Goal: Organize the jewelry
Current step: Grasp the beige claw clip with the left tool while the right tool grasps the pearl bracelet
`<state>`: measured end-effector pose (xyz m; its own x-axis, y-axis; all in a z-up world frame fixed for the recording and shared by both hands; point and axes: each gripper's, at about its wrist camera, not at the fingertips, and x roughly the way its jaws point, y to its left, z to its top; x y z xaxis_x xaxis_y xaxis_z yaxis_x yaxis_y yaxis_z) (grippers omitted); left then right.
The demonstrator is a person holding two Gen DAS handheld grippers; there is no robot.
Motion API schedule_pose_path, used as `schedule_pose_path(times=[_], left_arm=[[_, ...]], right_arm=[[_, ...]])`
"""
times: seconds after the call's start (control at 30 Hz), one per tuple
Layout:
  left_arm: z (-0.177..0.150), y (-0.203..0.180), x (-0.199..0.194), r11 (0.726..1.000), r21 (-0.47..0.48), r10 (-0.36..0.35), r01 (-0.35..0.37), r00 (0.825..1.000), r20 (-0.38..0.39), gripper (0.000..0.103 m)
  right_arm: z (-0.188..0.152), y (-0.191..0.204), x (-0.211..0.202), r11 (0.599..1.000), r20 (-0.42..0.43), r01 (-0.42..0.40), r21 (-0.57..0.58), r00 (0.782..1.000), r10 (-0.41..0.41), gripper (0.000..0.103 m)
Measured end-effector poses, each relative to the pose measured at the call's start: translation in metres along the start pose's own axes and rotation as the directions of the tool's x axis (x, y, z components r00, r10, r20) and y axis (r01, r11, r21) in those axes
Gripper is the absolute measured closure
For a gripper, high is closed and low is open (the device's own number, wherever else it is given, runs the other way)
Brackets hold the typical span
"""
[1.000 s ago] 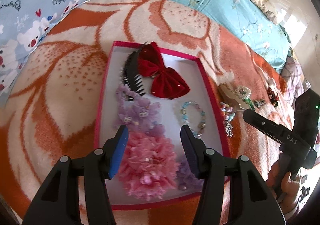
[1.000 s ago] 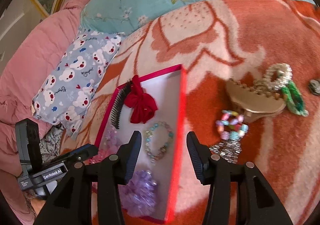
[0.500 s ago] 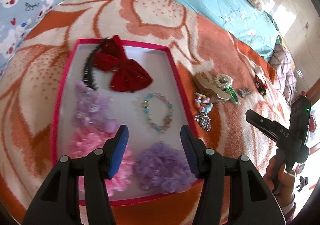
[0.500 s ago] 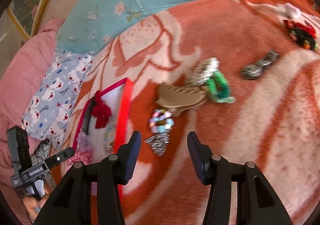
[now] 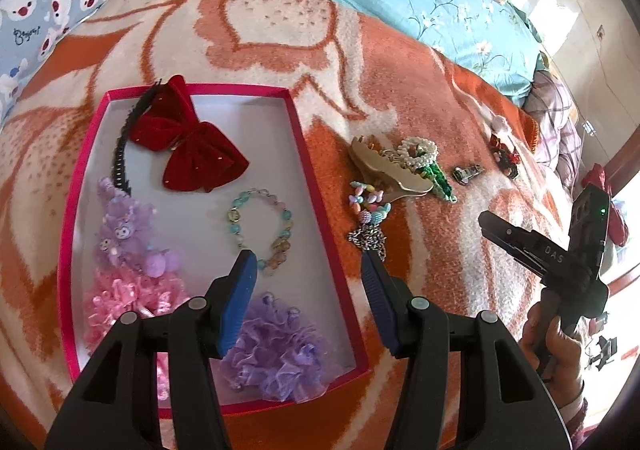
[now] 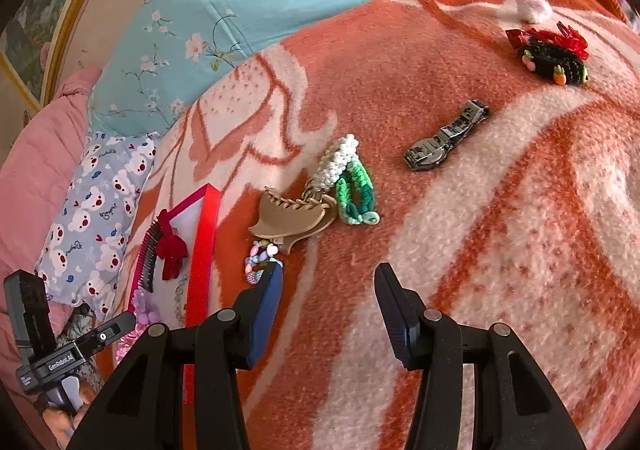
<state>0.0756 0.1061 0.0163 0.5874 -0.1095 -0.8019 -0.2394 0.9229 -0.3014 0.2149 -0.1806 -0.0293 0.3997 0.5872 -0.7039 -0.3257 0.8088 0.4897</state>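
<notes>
Both views swung rightward off the pink box (image 5: 308, 185) toward loose jewelry on the blanket (image 6: 500, 234). Left tool (image 5: 308, 282) and right tool (image 6: 328, 290) spread, empty; tan claw clip (image 6: 292, 219) pile next.

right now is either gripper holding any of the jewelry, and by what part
Nothing is held: the left gripper and the right gripper are both open and empty.

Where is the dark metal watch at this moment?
The dark metal watch lies on the orange blanket, outside the pink box. In the right wrist view it is right of the green braided band and below-left of the red-black hair clip.
</notes>
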Motion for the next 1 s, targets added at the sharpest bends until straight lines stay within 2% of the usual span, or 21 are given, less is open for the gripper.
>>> schedule_pose_path(times=[0.3,0.7,1.0], left_arm=[[0.017,-0.031,0.022,0.998,0.028,-0.056,0.057,0.998,-0.024,0.05],[0.051,-0.056,0.073,0.995,0.019,-0.1,0.102,0.992,-0.083,0.05],[0.067,-0.064,0.106,0.993,-0.005,-0.121,0.122,0.984,-0.13,0.05]], right_arm=[[0.015,-0.002,0.011,1.0,-0.001,0.013,-0.019,1.0,-0.013,0.053],[0.07,0.0,0.06,0.999,-0.011,0.025,-0.034,1.0,-0.026,0.056],[0.086,-0.008,0.096,1.0,-0.052,0.022,-0.018,0.998,-0.022,0.08]])
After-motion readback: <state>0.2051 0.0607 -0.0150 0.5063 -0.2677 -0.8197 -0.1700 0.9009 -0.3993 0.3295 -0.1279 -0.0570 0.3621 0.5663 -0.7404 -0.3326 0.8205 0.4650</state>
